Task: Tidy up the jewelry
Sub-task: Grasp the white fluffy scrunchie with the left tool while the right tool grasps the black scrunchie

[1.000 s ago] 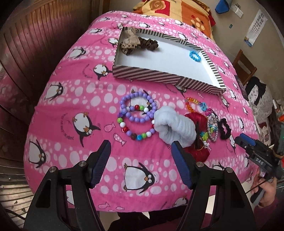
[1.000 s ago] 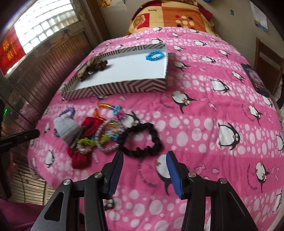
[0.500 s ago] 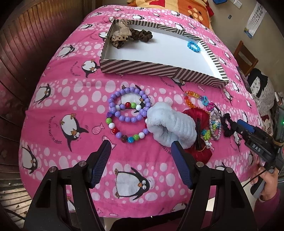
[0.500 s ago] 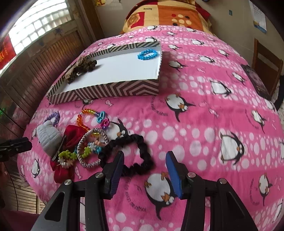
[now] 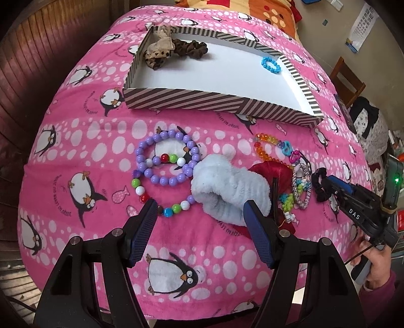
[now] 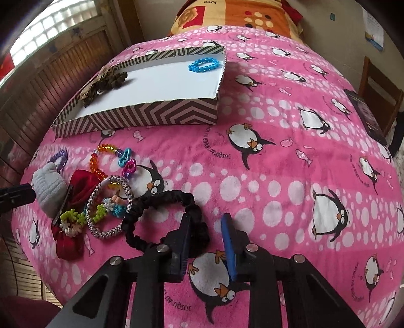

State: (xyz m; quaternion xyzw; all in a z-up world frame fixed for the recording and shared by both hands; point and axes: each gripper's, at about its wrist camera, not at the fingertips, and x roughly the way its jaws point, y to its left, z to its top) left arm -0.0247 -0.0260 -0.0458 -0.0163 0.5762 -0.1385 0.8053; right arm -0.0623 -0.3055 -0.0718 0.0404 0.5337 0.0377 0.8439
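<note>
A striped box (image 5: pixel 192 99) (image 6: pixel 151 114) on the pink bed holds a brown scrunchie (image 5: pixel 192 49) and a blue bead bracelet (image 5: pixel 270 65) (image 6: pixel 203 63). In front of it lie a purple bead bracelet (image 5: pixel 165 159), a multicolour bead necklace (image 5: pixel 141 191), a white fluffy band (image 5: pixel 227 191), a red bow (image 5: pixel 275 174), an orange bead chain (image 6: pixel 101 161), a braided bangle (image 6: pixel 108 207) and a black scrunchie (image 6: pixel 161 204). My left gripper (image 5: pixel 199 214) is open, its tips at the necklace and the white band. My right gripper (image 6: pixel 205 222) is partly closed, its left finger over the black scrunchie's near right side.
A wooden wall panel (image 5: pixel 30 63) runs along the bed's left side. An orange pillow (image 6: pixel 240 15) lies at the head. A wooden chair (image 5: pixel 346 75) and a dark book (image 6: pixel 366 113) are at the right.
Both grippers have moved forward and down toward the bed. The right gripper's jaws have narrowed and reached the black scrunchie. The left gripper's tips have reached the necklace and white band.
</note>
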